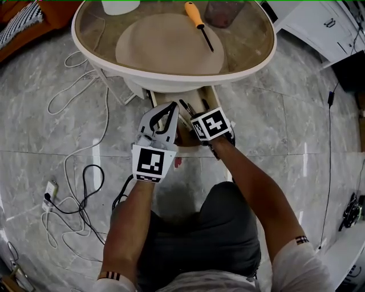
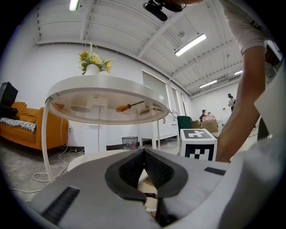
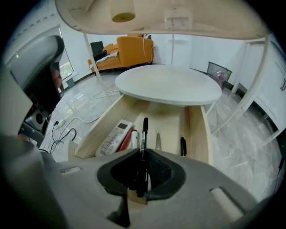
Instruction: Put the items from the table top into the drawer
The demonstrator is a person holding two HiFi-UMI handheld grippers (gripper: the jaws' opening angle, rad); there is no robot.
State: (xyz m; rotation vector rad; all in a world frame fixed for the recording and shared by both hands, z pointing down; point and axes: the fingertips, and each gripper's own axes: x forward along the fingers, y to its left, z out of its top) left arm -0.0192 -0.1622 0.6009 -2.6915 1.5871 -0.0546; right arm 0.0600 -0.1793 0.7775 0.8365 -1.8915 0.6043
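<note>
An open wooden drawer (image 3: 196, 134) sticks out under the round glass-topped table (image 1: 91, 48). My right gripper (image 3: 142, 153) hangs over it, shut on a black pen (image 3: 144, 132) that points into the drawer. Inside lie a white remote (image 3: 112, 137), a red item, a white pen and another black pen (image 3: 182, 146). My left gripper (image 1: 170, 107) is beside the right one (image 1: 191, 114), its jaws shut with nothing between them. On the table top lie an orange-handled screwdriver (image 1: 198, 20), a dark glass jar (image 1: 223, 12) and a white vase (image 1: 120, 5).
Cables (image 1: 74, 188) trail over the marble floor at the left. An orange sofa (image 2: 22, 129) stands at the left, white cabinets (image 1: 319, 23) at the right. The table's lower shelf (image 3: 167, 85) hangs over the back of the drawer.
</note>
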